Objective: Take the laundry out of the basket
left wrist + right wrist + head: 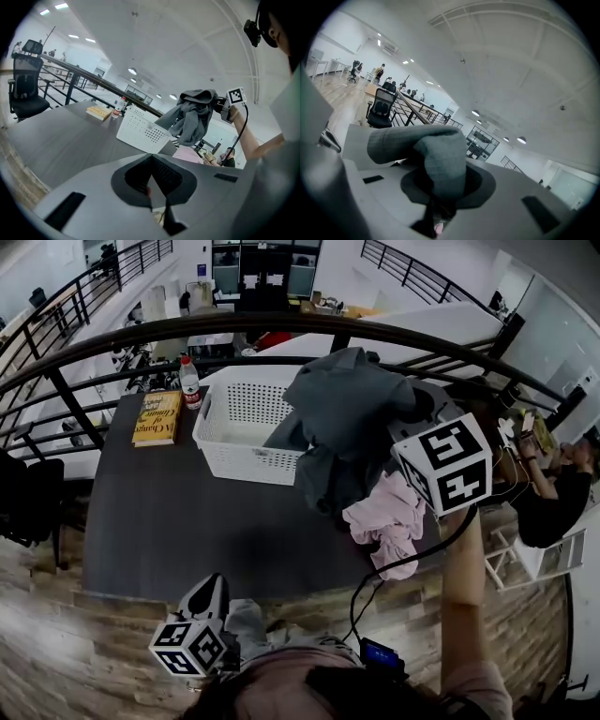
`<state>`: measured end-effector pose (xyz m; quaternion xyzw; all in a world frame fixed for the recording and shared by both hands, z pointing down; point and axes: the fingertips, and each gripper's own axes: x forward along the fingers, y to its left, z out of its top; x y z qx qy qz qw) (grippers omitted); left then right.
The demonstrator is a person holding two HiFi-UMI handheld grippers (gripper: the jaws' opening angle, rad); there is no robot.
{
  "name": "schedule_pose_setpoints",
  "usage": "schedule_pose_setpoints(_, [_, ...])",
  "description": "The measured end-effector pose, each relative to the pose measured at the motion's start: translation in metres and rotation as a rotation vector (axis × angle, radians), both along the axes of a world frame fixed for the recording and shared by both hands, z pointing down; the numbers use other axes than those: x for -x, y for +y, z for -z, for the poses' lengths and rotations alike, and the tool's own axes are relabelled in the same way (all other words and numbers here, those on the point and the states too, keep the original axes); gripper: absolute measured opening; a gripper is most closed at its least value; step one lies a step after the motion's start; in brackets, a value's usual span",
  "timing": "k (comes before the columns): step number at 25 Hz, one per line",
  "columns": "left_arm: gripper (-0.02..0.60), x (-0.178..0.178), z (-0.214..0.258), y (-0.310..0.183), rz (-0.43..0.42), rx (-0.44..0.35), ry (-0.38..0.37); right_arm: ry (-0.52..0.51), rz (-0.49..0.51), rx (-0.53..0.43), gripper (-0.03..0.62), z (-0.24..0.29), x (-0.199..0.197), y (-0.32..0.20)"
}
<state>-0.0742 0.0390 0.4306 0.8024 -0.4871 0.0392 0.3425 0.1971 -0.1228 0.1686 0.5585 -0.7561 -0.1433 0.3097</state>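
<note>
Grey garment (pixel 342 418) pinched in right tongs (pixel 438 206), held high upper right, prob. to clear basket (pixel 246 395) rim; left tongs (pixel 157 187) clenched, empty, lower left.

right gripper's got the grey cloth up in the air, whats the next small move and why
Probably carry it sideways and lower it beside the crumpled pink garment on the dark table. The right gripper is shut on the grey fabric garment, which appears lifted out of the white perforated plastic basket. The pink piece suggests where removed laundry goes.
</note>
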Motion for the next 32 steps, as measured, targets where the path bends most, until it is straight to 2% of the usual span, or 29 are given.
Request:
schedule_pose_setpoints(9, [-0.002, -0.025, 0.002, 0.04, -0.041, -0.018, 0.006, 0.017, -0.021, -0.027, 0.078, 0.012, -0.021, 0.058])
schedule_pose_setpoints(22, [-0.002, -0.066, -0.005, 0.083, -0.144, -0.001, 0.02, 0.011, -0.093, 0.047, 0.08, -0.024, -0.066, 0.133])
schedule_pose_setpoints(32, [-0.002, -0.083, -0.008, 0.097, -0.219, 0.009, 0.008, -0.011, -0.148, 0.124, 0.08, -0.065, -0.085, 0.163])
